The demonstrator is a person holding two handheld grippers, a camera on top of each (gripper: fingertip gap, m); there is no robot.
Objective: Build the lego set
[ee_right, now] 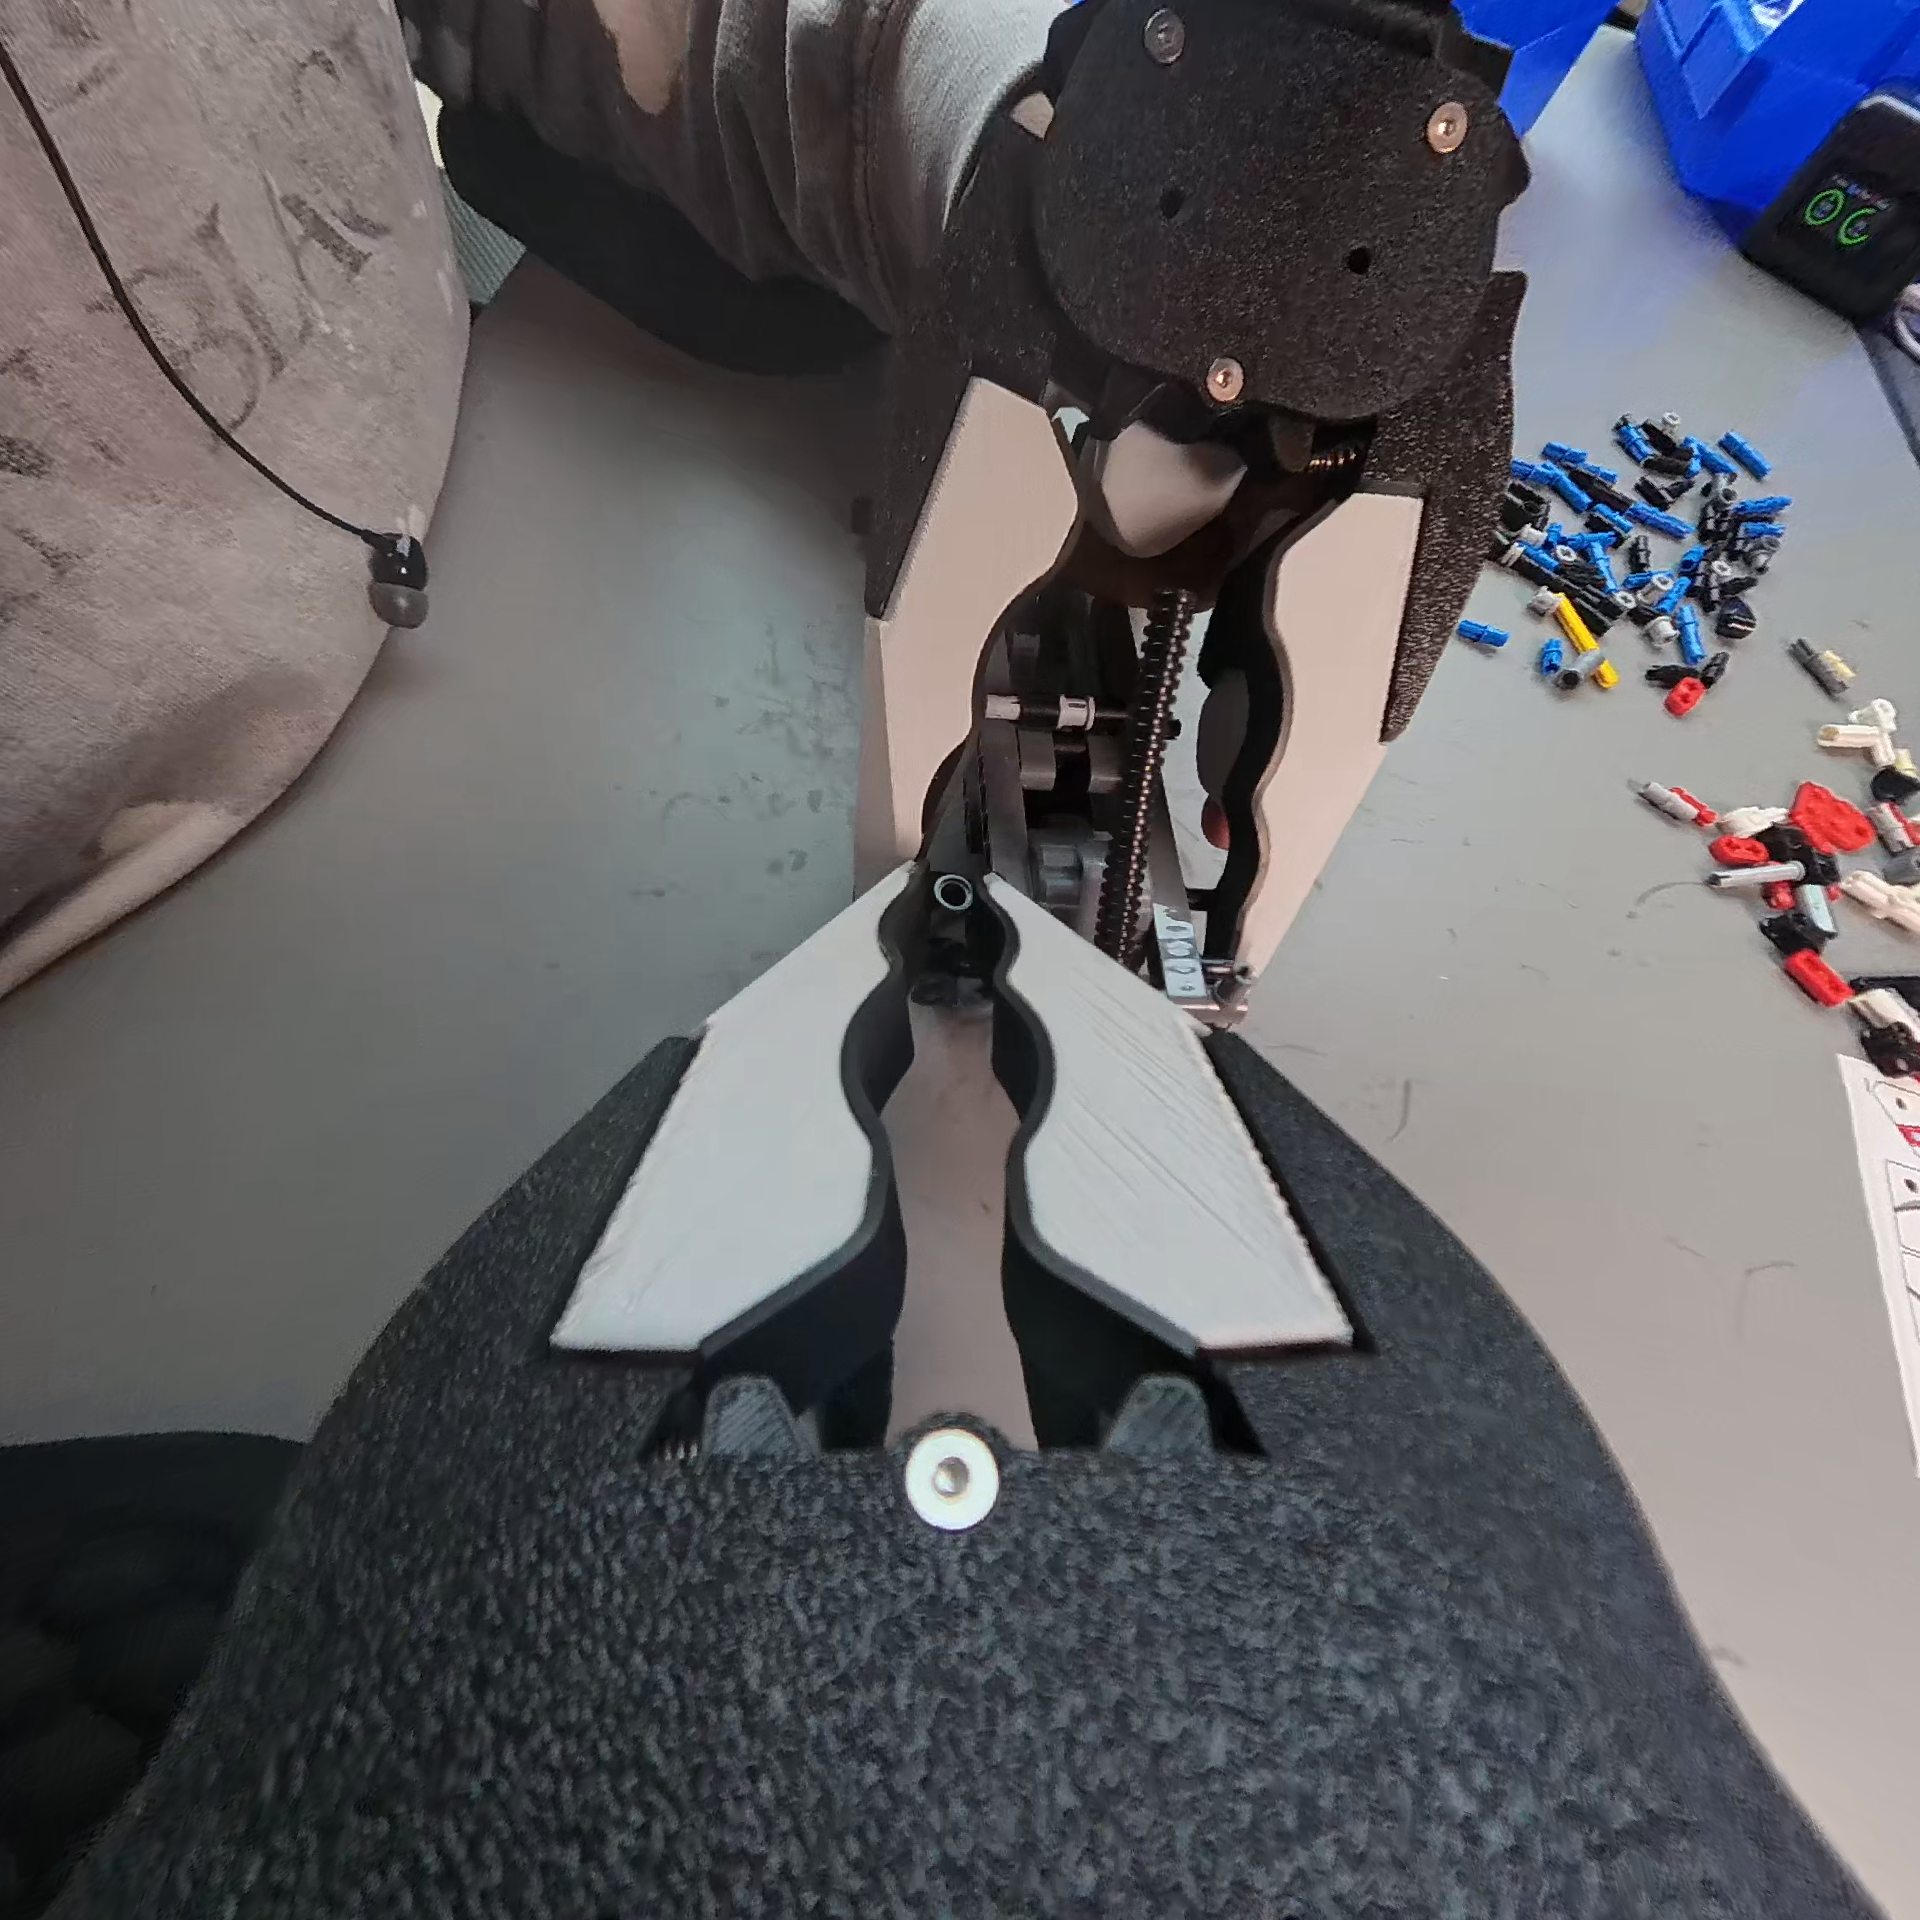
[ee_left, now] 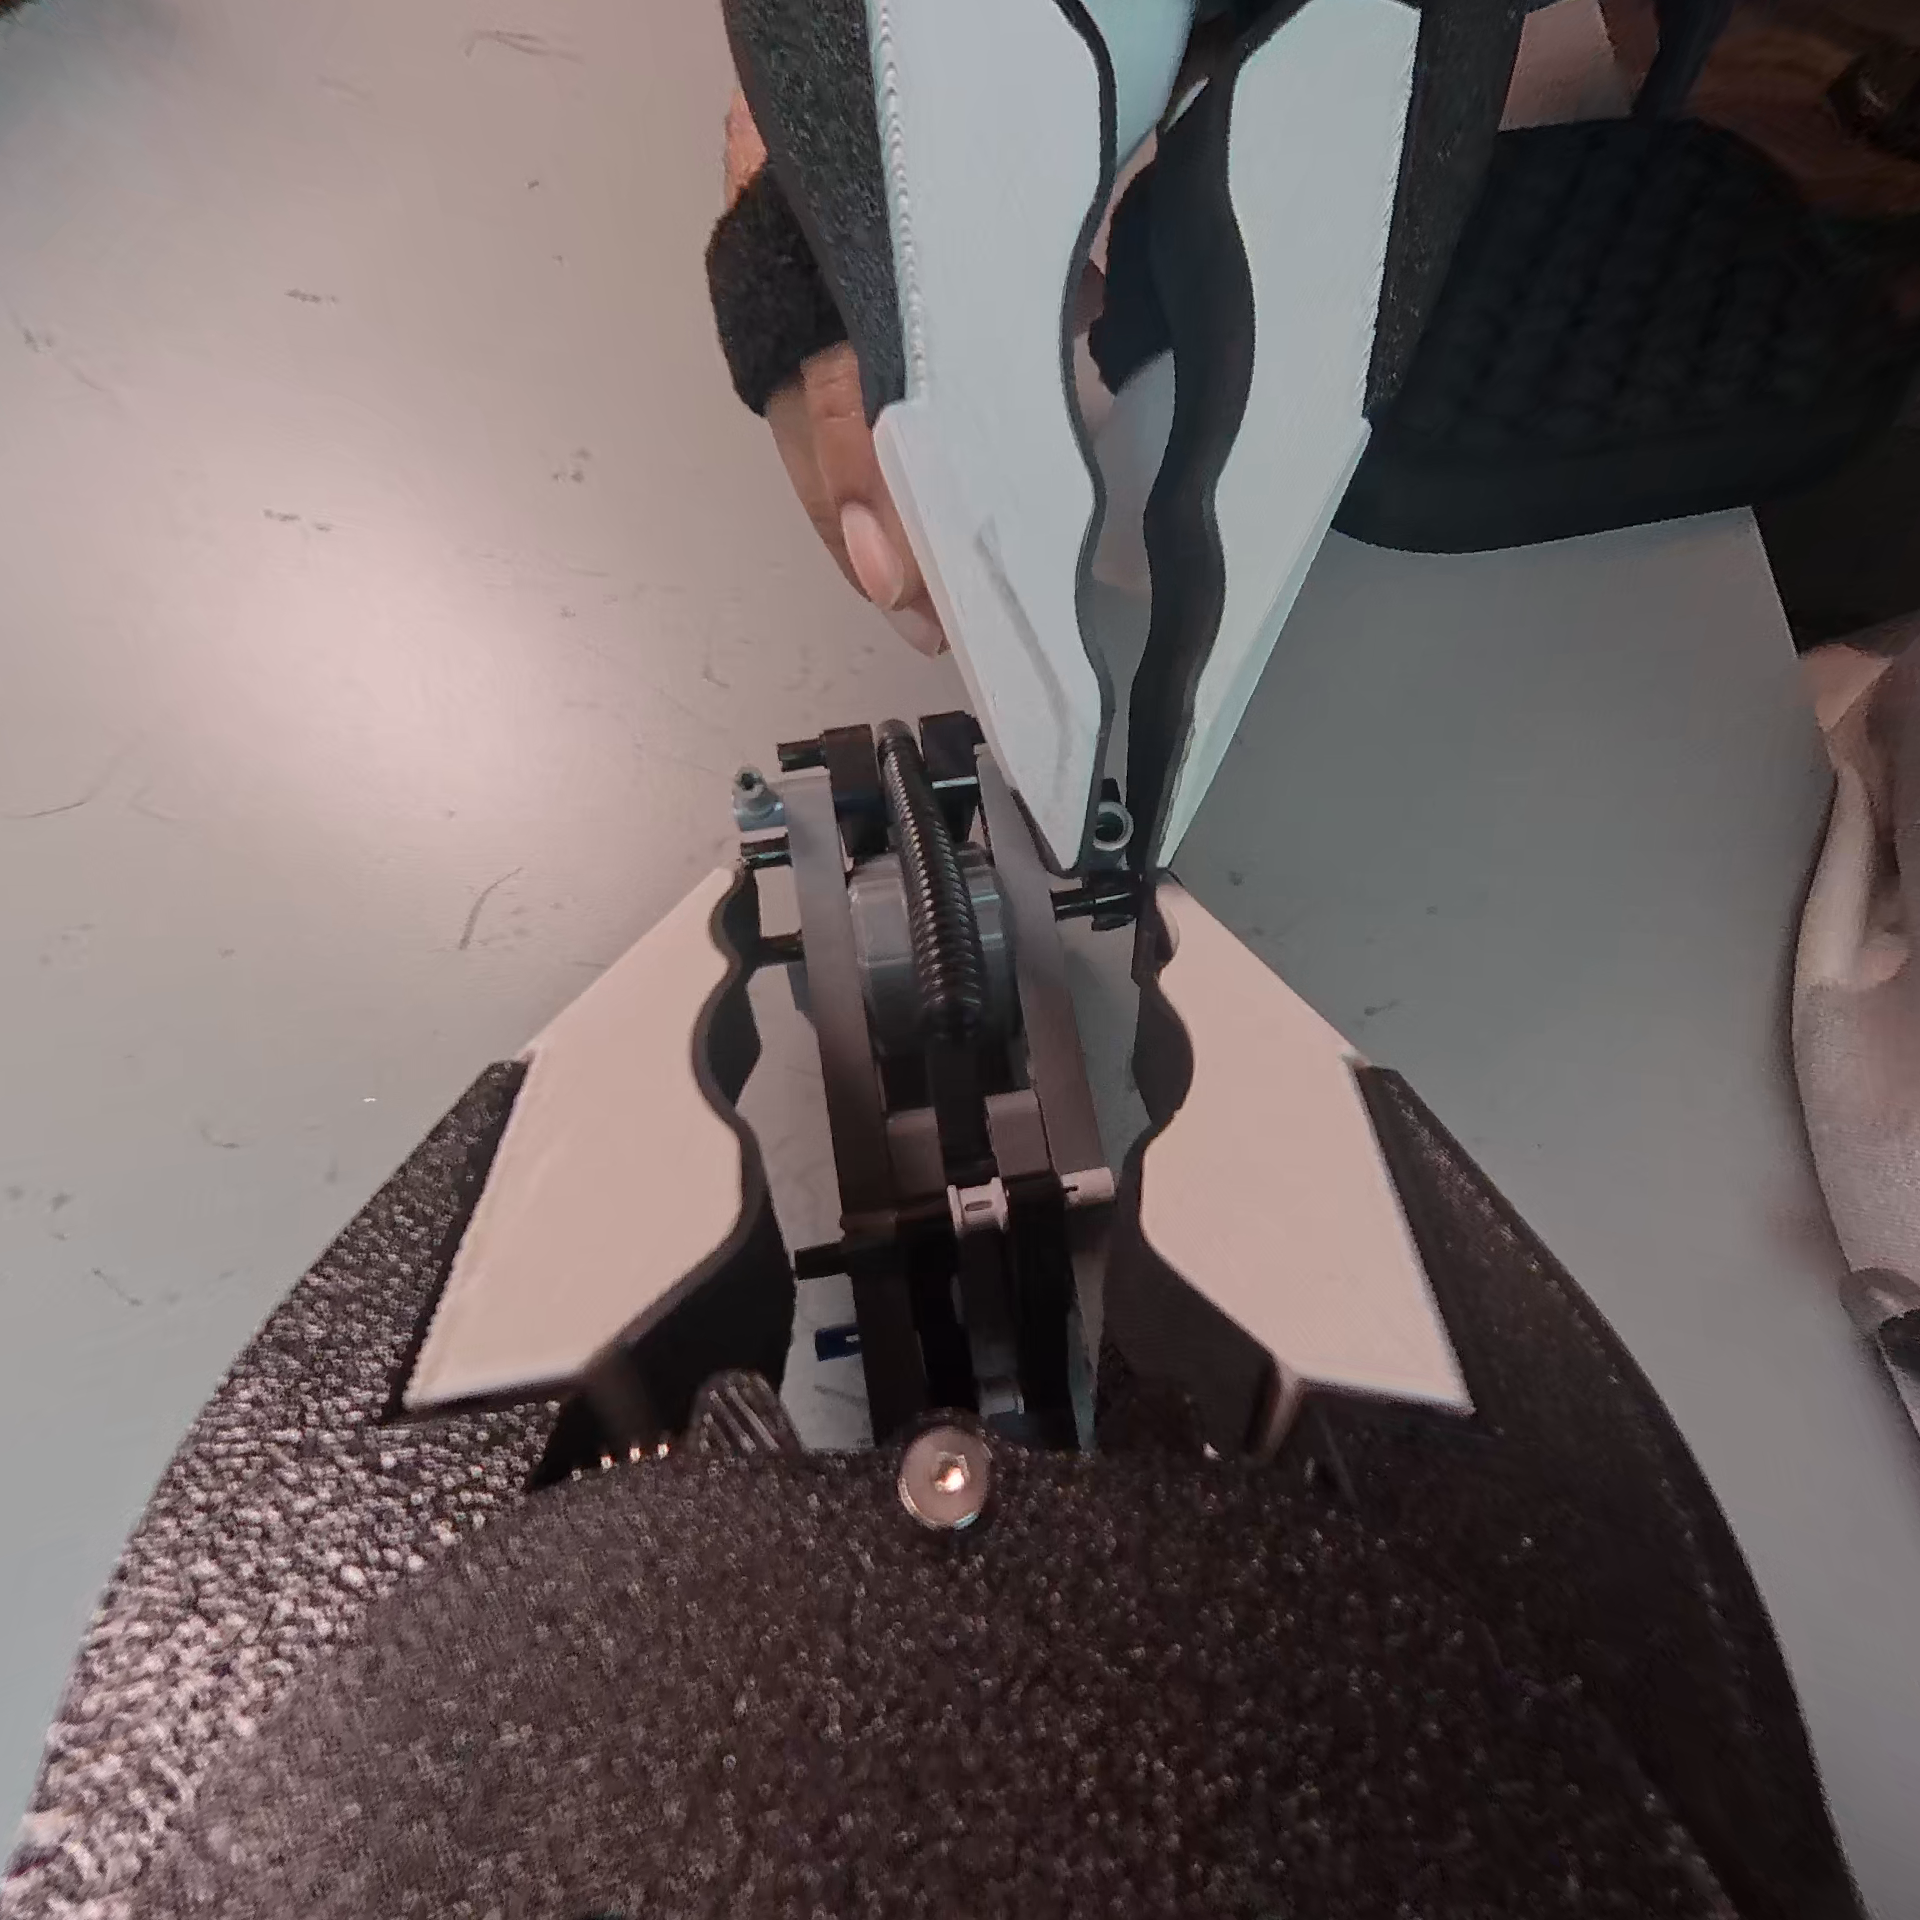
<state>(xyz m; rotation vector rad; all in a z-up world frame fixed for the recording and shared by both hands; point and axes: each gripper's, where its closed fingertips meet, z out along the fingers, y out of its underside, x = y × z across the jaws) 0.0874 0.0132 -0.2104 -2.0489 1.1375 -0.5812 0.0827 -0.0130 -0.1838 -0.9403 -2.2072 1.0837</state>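
Lego assembly (ee_left: 935, 997) sits gripped between spread left tongs (ee_left: 951, 904); right tongs (ee_right: 951, 909) pinch its black pin (ee_right: 948, 896).

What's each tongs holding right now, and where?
Left tongs straddle the lego assembly along its sides. Right tongs pinch a small grey and black connector at their tips, against the assembly's side.

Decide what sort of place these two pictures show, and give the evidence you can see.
Probably a workbench in a lab or hobby room, not a home. A scuffed grey table, loose piles of small building parts, blue storage bins with a charging device beside them.
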